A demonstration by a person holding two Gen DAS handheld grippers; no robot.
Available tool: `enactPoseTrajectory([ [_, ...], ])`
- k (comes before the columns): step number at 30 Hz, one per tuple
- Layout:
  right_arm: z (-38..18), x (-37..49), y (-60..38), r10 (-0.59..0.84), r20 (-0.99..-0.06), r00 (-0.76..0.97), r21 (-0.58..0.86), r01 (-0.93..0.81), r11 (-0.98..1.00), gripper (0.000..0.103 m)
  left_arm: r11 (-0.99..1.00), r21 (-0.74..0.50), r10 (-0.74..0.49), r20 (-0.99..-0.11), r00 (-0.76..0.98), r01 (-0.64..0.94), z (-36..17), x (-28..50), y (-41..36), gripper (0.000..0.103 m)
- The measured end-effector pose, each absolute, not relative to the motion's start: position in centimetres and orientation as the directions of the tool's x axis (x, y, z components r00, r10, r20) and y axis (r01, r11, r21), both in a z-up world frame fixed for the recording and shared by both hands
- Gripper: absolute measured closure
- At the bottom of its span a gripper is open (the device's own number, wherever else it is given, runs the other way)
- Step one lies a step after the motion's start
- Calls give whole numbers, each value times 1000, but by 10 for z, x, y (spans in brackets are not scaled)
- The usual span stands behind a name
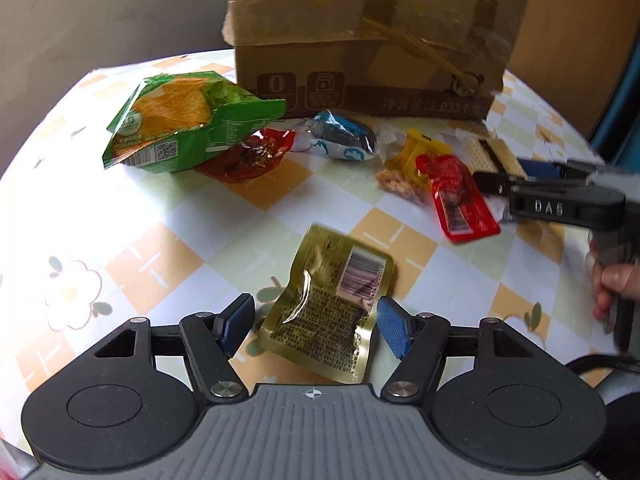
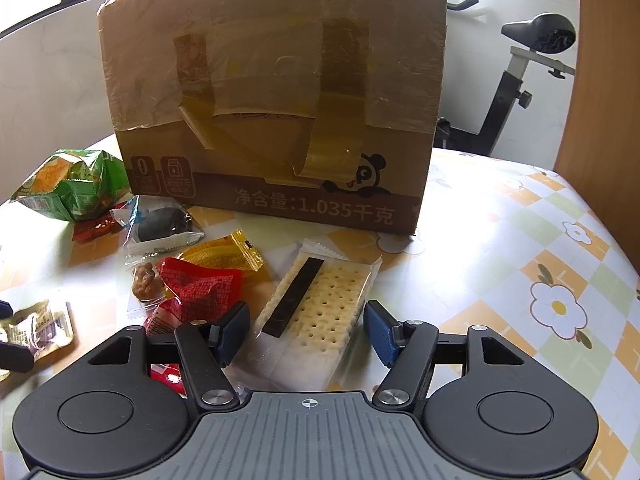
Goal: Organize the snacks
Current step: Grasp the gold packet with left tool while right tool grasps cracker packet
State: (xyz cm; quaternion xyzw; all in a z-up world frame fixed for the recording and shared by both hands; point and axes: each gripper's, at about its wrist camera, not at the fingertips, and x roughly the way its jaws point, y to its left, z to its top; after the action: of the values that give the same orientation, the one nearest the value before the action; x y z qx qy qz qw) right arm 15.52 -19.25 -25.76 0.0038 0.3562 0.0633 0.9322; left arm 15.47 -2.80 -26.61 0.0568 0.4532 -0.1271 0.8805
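Note:
My left gripper [image 1: 314, 326] is open, its blue pads on either side of a gold snack pouch [image 1: 332, 312] lying flat on the table. My right gripper [image 2: 306, 330] is open around a clear-wrapped cracker pack [image 2: 320, 320]; it shows from the side in the left wrist view [image 1: 504, 184]. A brown cardboard box [image 2: 276, 100] stands at the back. In front of it lie a green chip bag [image 1: 180, 120], a dark red pouch [image 1: 252, 156], a blue-and-white wrapped dark cake [image 1: 344, 140], a yellow packet [image 1: 416, 156] and a red sachet [image 1: 456, 200].
The table wears a checked floral cloth [image 2: 520, 280]. An exercise bike [image 2: 516, 80] stands behind the table on the right, beside a wooden panel [image 2: 600, 100]. The gold pouch also shows at the right wrist view's left edge [image 2: 36, 328].

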Motion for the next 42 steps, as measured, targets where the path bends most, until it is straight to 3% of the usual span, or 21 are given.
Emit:
enactPoseTrajectory([
  [4,-258,155,-192,122,-663,738,55,-115,992,42,952,21,-164,-807,568,304,-268,154,-31,33],
  [7,-258,155,-192,122,-663,738,56,-115,992,42,946,23,-181,-792,583,325,-268,154,-31,44],
  [11,-258,156,-192,124,-663,738,57,-115,992,42,941,2,-210,-780,589,338,-268,156,-28,45],
  [24,-258,156,-192,125,-662,739,60,-114,992,43,967,-23,-188,-740,646,255,-271,202,-24,46],
  [32,-257,153,-207,152,-642,752,138,-82,987,52,971,-94,-219,-708,671,218,-265,185,-19,50],
  [42,-258,155,-194,105,-661,743,53,-94,994,48,965,-74,-235,-669,705,252,-255,176,-25,50],
])
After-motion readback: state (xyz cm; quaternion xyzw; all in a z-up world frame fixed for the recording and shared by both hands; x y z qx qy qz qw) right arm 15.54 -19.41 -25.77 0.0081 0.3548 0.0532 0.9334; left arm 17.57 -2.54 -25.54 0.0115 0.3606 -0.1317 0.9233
